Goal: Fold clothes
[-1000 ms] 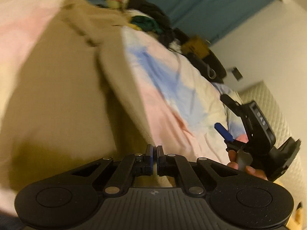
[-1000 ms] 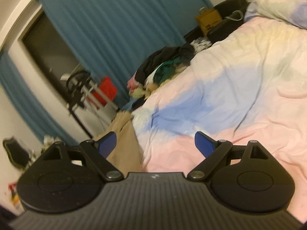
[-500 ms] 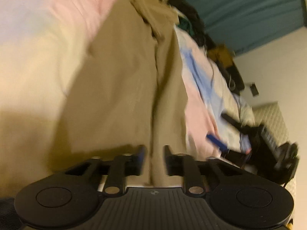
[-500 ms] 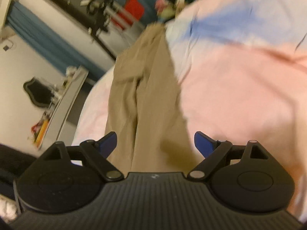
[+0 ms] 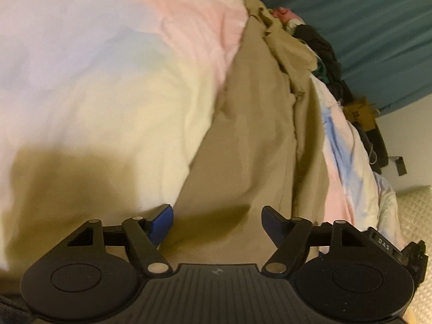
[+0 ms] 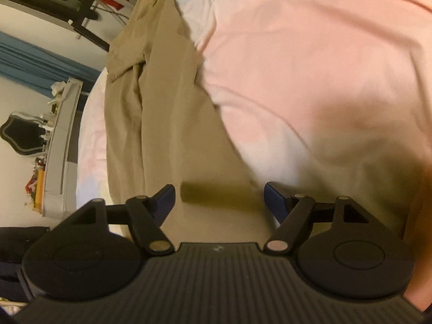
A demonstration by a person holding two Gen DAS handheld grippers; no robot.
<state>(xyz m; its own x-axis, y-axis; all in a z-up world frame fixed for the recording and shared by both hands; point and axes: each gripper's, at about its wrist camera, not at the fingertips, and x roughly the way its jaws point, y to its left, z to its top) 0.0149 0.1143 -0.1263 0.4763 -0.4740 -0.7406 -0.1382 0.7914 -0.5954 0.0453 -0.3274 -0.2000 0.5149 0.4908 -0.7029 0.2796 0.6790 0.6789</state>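
Observation:
A long khaki garment lies stretched out on the pastel bedspread, its far end bunched near the bed's edge. My left gripper hovers open just above the garment's near end, nothing between its blue-tipped fingers. In the right wrist view the same khaki garment runs away from me, and my right gripper is open over its near end, casting a shadow on the cloth. The body of the right gripper shows at the lower right edge of the left wrist view.
A heap of other clothes sits at the bed's far end before a teal curtain. A grey desk with small items stands left of the bed. A yellow bag rests by the wall.
My left gripper went from shut to wide open, letting go of the khaki cloth, which now lies flat. Both grippers tilted down toward the garment's near end.

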